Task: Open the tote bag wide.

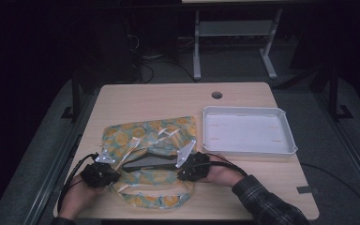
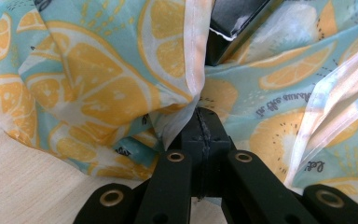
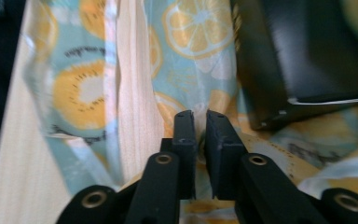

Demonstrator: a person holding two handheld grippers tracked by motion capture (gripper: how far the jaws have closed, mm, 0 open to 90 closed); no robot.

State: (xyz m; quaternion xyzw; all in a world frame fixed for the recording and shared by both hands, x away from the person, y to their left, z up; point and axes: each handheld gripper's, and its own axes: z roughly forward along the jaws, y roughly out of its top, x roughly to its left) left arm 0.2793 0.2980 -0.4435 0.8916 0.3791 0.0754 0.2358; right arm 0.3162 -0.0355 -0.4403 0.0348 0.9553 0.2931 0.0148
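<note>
Pinching the near-left rim of the lemon-print bag (image 1: 152,140), my left gripper (image 2: 204,122) has its jaws fully closed with a fold of the fabric edge caught at their tips; I judge I hold it there to keep the mouth of the bag lifted. My right gripper (image 3: 199,122) sits at the bag's right side with its jaws a narrow slit apart, and from its own view I see no cloth between the pads, so I take it as loosened rather than gripping. Between the two grippers, in the bag's opening, lies a flat black box (image 1: 151,162), which I read as the thing being slid in or out. The high view gives me the layout: bag on the near half of the table (image 1: 168,96), white tray (image 1: 246,149) standing bare just beyond to the right. The gripper views add the box's glossy corner and the seam detail.
</note>
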